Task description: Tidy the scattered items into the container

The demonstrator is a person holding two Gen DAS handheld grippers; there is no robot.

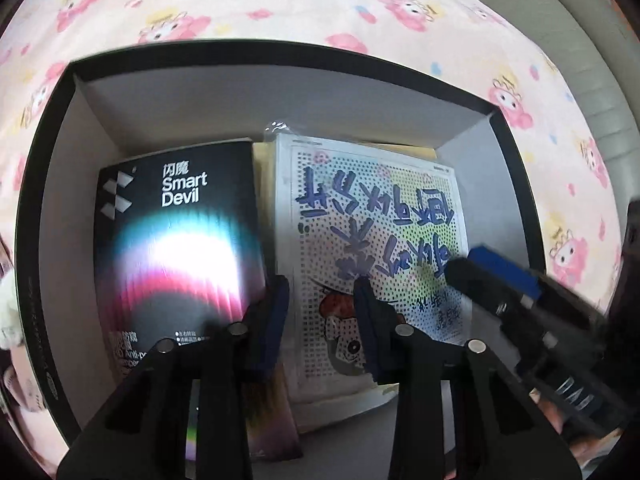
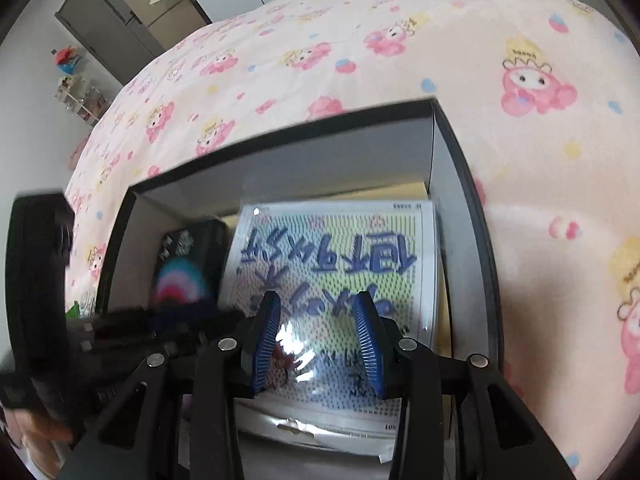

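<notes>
A black-rimmed box with grey inner walls (image 1: 168,100) (image 2: 444,168) sits on the bed. Inside lie a black "Smart Devil" package (image 1: 176,236) (image 2: 188,264) on the left and a plastic-wrapped dotted card with blue handwriting (image 1: 380,232) (image 2: 336,256) on the right. My left gripper (image 1: 322,292) is open and empty, hovering over the gap between the two items. My right gripper (image 2: 316,308) is open and empty above the card; it also shows in the left wrist view (image 1: 520,300), blurred. The left gripper appears blurred in the right wrist view (image 2: 120,328).
The box rests on a pink cartoon-print bedsheet (image 1: 280,4) (image 2: 400,40). A white fluffy thing (image 1: 8,304) lies left of the box. Cabinets (image 2: 120,12) and a small shelf (image 2: 80,92) stand beyond the bed.
</notes>
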